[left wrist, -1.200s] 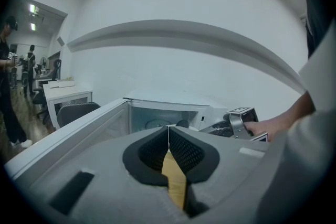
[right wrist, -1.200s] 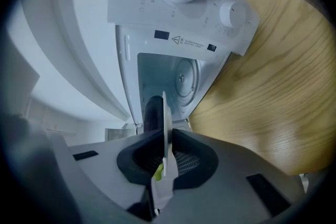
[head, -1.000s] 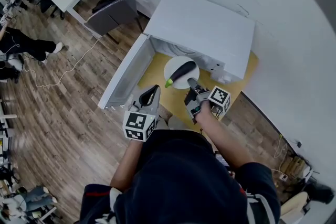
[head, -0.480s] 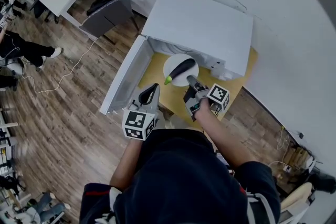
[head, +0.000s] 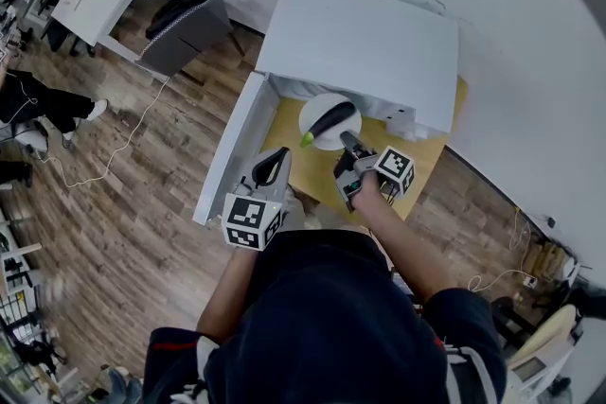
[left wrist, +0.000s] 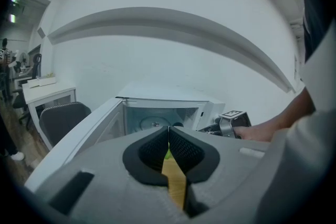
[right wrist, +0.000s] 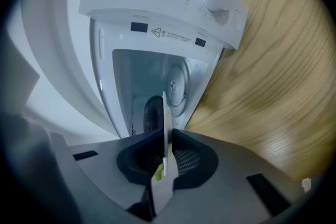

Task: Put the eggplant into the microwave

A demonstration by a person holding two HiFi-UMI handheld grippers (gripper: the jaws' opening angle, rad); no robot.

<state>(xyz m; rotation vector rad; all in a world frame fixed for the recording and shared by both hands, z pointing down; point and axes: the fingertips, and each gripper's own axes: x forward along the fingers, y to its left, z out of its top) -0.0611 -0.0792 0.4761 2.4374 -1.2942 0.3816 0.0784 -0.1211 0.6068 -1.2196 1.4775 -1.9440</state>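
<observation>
The right claw (head: 348, 144) is nipped narrow on the near rim of the plate (head: 313, 108), whose edge shows between its pads. The eggplant (head: 329, 121) lies on that plate at the mouth of the microwave (head: 365, 43), whose door (head: 230, 156) is swung wide. I judge the plate should go in level and straight, lest the eggplant roll. The left claw (head: 275, 164) is closed on nothing, beside the door.
</observation>
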